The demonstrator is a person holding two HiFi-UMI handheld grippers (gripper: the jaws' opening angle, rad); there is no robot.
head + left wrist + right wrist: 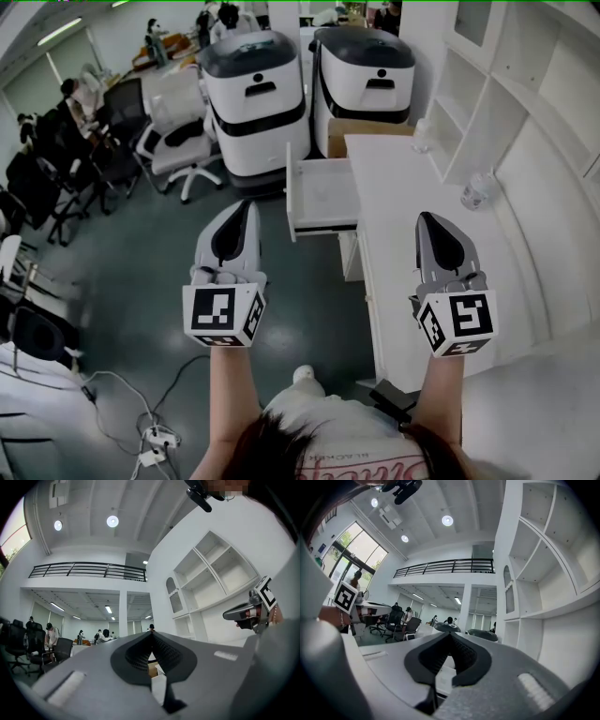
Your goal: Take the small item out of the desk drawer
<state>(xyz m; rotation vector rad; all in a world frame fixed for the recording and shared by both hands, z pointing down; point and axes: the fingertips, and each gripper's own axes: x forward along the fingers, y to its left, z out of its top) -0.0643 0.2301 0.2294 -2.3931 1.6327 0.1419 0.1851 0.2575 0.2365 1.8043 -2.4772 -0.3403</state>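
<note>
The white desk drawer (pixel 319 195) stands pulled out to the left of the white desk (pixel 412 253). I can make out no small item on its pale floor. My left gripper (pixel 247 204) hovers over the floor just left of the drawer, jaws shut and empty. My right gripper (pixel 423 217) hangs above the desk top, jaws also shut with nothing between them. Both point away from me and upward. In the left gripper view the jaws (pixel 151 633) meet at the tip, as they do in the right gripper view (pixel 450 633).
Two white-and-black machines (pixel 253 98) (pixel 366 75) stand behind the drawer, with a cardboard box (pixel 361 133) beside them. A clear container (pixel 478 190) and a second one (pixel 422 137) sit on the desk by white shelves (pixel 525 103). Office chairs (pixel 183 150) and people are at left; cables (pixel 150 431) lie on the floor.
</note>
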